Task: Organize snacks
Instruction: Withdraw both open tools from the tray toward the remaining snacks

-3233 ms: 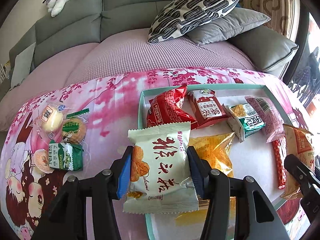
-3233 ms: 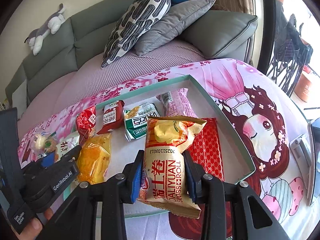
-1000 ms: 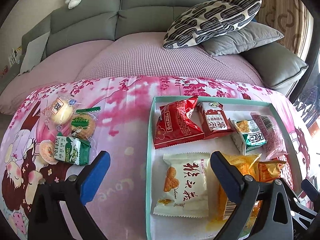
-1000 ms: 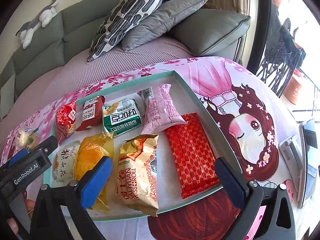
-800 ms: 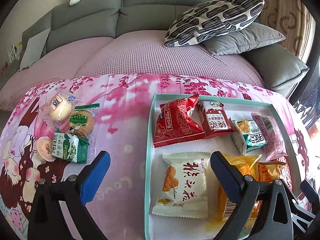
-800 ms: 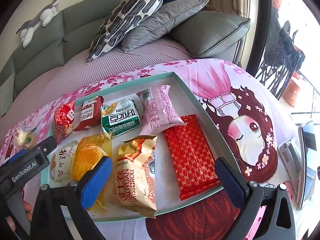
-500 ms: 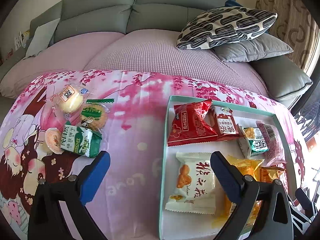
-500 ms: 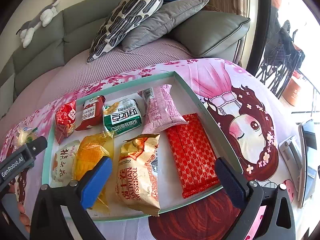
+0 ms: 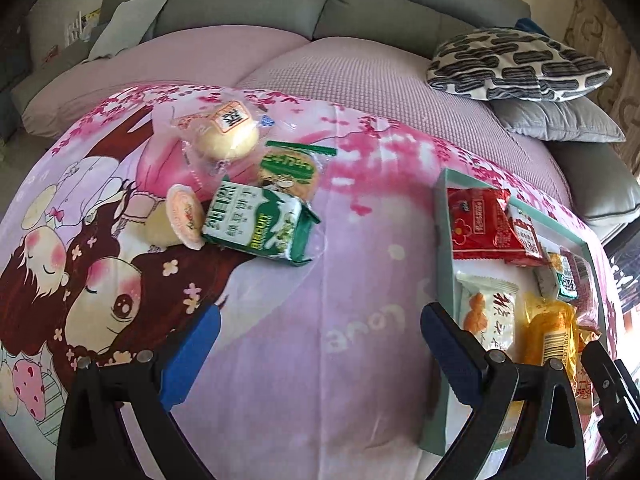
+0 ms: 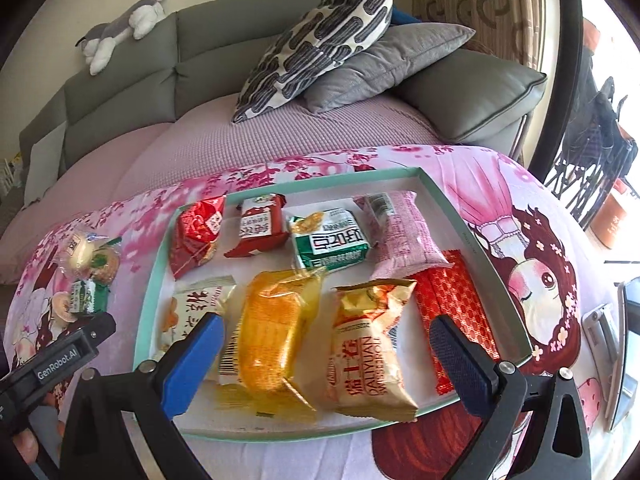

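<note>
Daylight floods in from the right side of the scene, where the window area (image 10: 600, 128) in the right wrist view is blown out to near white. The glossy gold snack packet (image 10: 370, 340) and the orange wrapper (image 10: 276, 328) beside it carry bright specular glare. The left wrist view is dimmer and slightly soft, with a hazy, washed-out cast over the pink cloth (image 9: 320, 280); a soft shadow falls along the near left wall of the tray (image 9: 444, 264). Both views bend strongly at the edges, curving the sofa (image 10: 160, 64), and black vignette fills the corners. The far background is less crisp than the near packets.
</note>
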Action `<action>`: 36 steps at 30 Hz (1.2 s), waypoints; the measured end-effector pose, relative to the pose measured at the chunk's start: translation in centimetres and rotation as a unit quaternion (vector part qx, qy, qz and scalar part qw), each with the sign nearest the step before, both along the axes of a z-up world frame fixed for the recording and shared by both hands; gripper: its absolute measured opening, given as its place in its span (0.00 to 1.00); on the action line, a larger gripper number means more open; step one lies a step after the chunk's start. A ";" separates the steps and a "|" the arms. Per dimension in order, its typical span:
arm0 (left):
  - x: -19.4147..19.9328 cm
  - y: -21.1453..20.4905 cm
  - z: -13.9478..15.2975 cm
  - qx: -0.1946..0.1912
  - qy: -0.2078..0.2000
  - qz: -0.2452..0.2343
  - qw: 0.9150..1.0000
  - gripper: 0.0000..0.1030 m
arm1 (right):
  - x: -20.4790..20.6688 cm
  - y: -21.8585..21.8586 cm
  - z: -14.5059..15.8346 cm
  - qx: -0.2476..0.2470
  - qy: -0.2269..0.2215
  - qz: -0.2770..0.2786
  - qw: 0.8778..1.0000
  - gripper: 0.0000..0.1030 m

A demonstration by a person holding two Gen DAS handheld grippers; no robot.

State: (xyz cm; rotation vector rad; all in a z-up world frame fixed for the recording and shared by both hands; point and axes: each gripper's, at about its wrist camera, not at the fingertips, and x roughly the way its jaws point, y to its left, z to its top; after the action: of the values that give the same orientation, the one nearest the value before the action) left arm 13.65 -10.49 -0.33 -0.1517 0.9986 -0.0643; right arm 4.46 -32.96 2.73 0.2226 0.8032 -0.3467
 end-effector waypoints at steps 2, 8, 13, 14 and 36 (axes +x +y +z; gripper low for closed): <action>0.1 1.3 0.1 -0.005 -0.002 0.019 1.000 0.97 | 0.4 0.9 0.1 -0.002 -0.002 0.013 1.000 1.00; 0.4 4.4 -0.1 0.013 0.000 0.061 0.998 0.97 | 1.2 2.9 0.1 -0.004 -0.005 0.032 0.999 1.00; 0.4 6.5 0.5 0.015 -0.019 0.076 0.997 0.97 | 1.8 4.5 0.1 0.003 -0.015 0.043 0.999 1.00; 0.3 6.9 0.6 0.017 -0.025 0.079 0.996 0.97 | 2.0 4.9 0.0 0.005 -0.016 0.046 0.999 1.00; 1.7 14.1 -0.1 -0.026 -0.037 0.117 0.992 0.97 | 5.9 15.4 -1.8 -0.009 -0.004 0.150 0.989 1.00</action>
State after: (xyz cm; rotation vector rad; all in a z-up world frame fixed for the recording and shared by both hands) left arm 15.35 3.59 -0.41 -0.3106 0.9000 0.1190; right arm 10.40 -17.57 0.95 0.0842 0.8121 -0.0702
